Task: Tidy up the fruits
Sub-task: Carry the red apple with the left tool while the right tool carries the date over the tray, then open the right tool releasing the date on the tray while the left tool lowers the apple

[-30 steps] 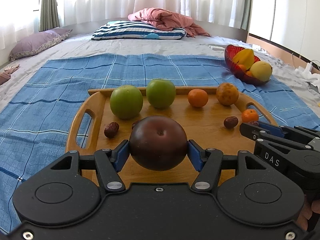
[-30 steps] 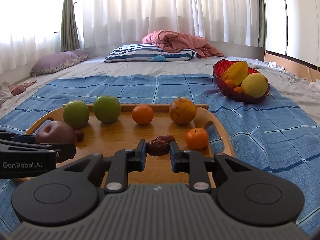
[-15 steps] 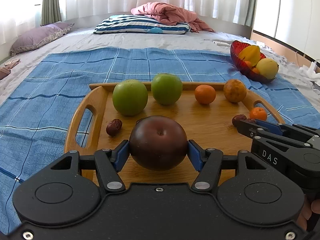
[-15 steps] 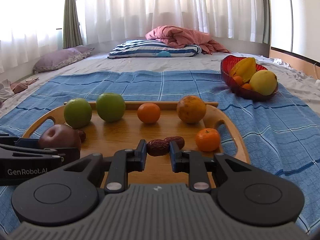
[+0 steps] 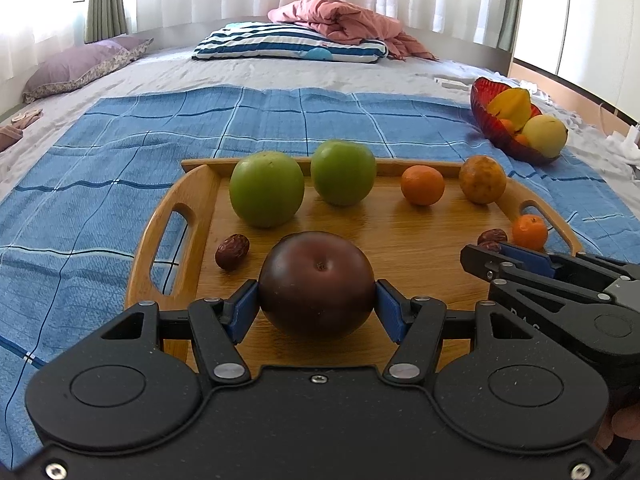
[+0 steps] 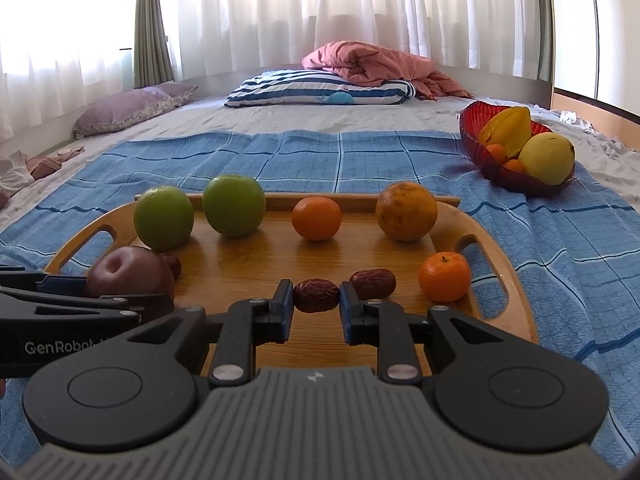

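My left gripper (image 5: 316,304) is shut on a dark red apple (image 5: 316,284) over the near left part of the wooden tray (image 5: 404,248). My right gripper (image 6: 316,304) is shut on a brown date (image 6: 316,295) over the tray's near middle (image 6: 256,256). On the tray stand two green apples (image 5: 266,188) (image 5: 343,172), two oranges (image 5: 423,185) (image 5: 482,179), a small tangerine (image 5: 529,232) and loose dates (image 5: 232,251) (image 6: 373,283). The left gripper and apple show at the left of the right wrist view (image 6: 130,274).
The tray lies on a blue checked cloth (image 5: 120,152) on a bed. A red glass bowl (image 6: 476,140) with a starfruit, a yellow fruit and small oranges stands at the right. Pillows and a pink blanket (image 5: 340,20) lie at the far end.
Both grippers have moved forward and lower over the tray, each still holding its fruit. The fruits on the tray have not moved.
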Demonstrator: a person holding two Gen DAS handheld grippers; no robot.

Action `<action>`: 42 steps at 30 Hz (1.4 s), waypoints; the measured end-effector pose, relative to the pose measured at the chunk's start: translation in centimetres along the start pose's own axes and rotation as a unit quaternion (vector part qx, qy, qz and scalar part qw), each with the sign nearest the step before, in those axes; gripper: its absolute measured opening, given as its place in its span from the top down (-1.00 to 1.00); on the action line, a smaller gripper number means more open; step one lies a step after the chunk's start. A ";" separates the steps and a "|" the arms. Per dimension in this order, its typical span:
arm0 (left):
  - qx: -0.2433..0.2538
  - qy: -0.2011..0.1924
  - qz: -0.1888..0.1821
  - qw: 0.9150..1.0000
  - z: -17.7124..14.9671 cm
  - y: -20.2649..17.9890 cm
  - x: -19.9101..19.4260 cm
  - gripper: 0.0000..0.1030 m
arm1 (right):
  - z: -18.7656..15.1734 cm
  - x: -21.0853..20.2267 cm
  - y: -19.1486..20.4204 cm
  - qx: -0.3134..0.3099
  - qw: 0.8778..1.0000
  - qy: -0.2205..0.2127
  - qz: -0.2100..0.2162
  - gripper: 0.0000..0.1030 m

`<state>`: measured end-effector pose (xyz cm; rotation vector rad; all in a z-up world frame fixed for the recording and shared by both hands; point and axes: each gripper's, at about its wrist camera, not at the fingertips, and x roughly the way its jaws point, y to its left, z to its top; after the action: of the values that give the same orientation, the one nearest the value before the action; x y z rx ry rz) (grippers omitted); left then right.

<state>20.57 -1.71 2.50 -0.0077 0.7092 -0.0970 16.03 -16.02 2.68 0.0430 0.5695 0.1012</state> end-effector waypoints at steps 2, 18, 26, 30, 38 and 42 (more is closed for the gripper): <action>0.000 0.001 0.000 1.000 0.0 0.0 0.1 -0.17 | 0.0 0.2 0.0 0.002 1.000 0.003 0.001 0.45; 0.000 0.002 0.000 1.000 0.0 0.0 0.5 -0.17 | -0.2 1.4 -0.2 0.010 1.000 0.017 -0.002 0.45; 0.000 0.002 0.000 1.000 0.0 0.0 0.5 -0.17 | -0.2 1.5 -0.2 0.009 1.000 0.020 -0.002 0.45; 0.000 0.002 0.001 1.000 0.0 0.0 0.5 -0.17 | -0.3 1.6 -0.2 0.008 1.000 0.020 -0.002 0.45; 0.003 0.001 0.001 1.000 0.0 0.0 0.6 -0.18 | -0.3 1.7 0.2 -0.007 1.000 0.025 -0.007 0.45; 0.003 0.001 0.002 1.000 -0.1 0.0 0.6 -0.18 | -0.2 1.7 0.4 -0.018 0.999 0.027 -0.009 0.45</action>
<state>21.00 -1.80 2.04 0.0002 0.7105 -0.0964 17.31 -15.41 1.62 -0.0006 0.6226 0.0953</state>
